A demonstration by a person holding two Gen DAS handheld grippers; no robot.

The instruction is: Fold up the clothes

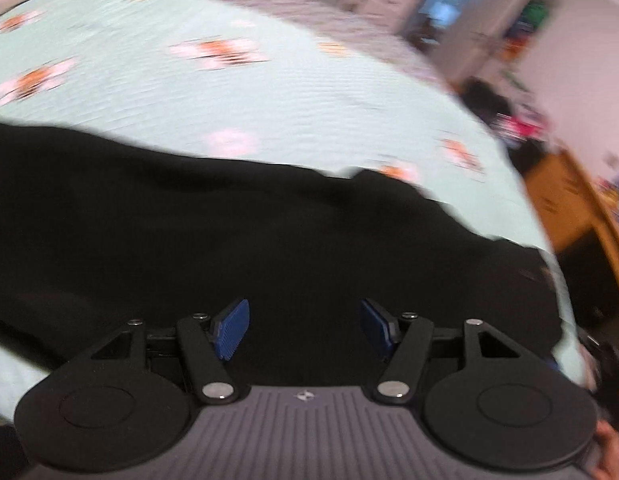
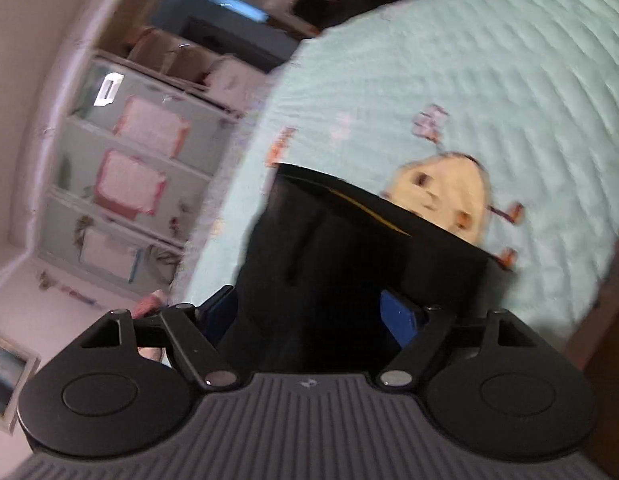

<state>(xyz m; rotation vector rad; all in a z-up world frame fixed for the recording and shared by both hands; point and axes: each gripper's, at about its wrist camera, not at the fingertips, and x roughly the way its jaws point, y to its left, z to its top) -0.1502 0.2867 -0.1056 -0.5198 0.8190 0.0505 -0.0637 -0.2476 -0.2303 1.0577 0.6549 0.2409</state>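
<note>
Nearby, black garment (image 1: 269,240) spread on the mint quilted bed (image 1: 269,92), left gripper (image 1: 305,328) jaws released above it, right gripper (image 2: 309,320) jaws wide, black cloth between them, grip unclear.

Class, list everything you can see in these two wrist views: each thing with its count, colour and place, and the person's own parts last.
black garment: one, black, spread on the bed; a part lies between the right gripper's fingers
bedspread: one, pale mint with cartoon prints, under the garment
shelf unit: one, white, pink panels, beside the bed
wooden furniture: one, orange-brown, past the bed's edge
left gripper: one, black with blue pads, open above the garment
right gripper: one, black with blue pads, jaws wide
hand: one, partly seen behind the right gripper
</note>
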